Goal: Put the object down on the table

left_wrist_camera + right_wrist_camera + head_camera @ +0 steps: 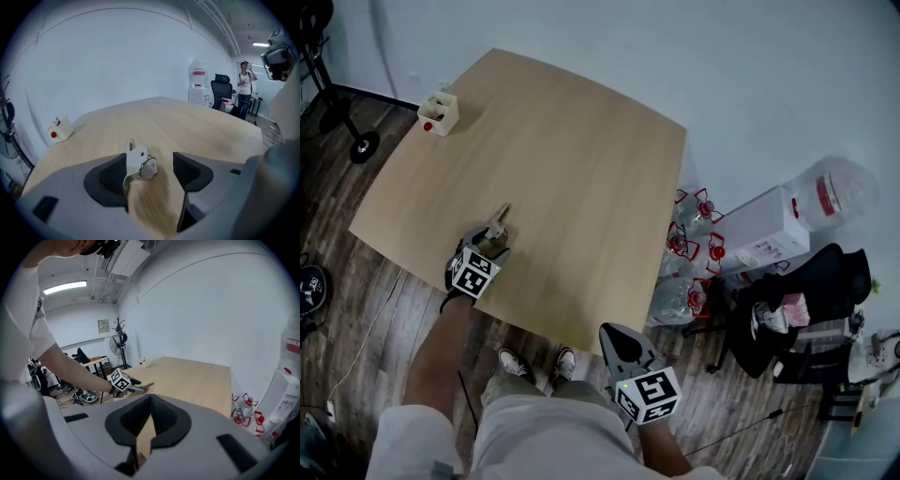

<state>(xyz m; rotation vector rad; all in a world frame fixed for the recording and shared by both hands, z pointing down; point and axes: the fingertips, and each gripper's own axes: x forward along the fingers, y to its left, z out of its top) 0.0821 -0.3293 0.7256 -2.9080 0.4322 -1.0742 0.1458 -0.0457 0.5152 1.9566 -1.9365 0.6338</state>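
The left claw [151, 174] stands spread wide, the metal clip [137, 159] lying between its pads on the bench [197, 126], seemingly released to rest there, while the right claw [149, 414], clenched and empty, hangs off the bench's edge.

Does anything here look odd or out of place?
Nothing spilled or broken. The small metal bracket lies off-centre between the left gripper's open jaws, close against one pad. Clear jugs clutter the floor beside the table.
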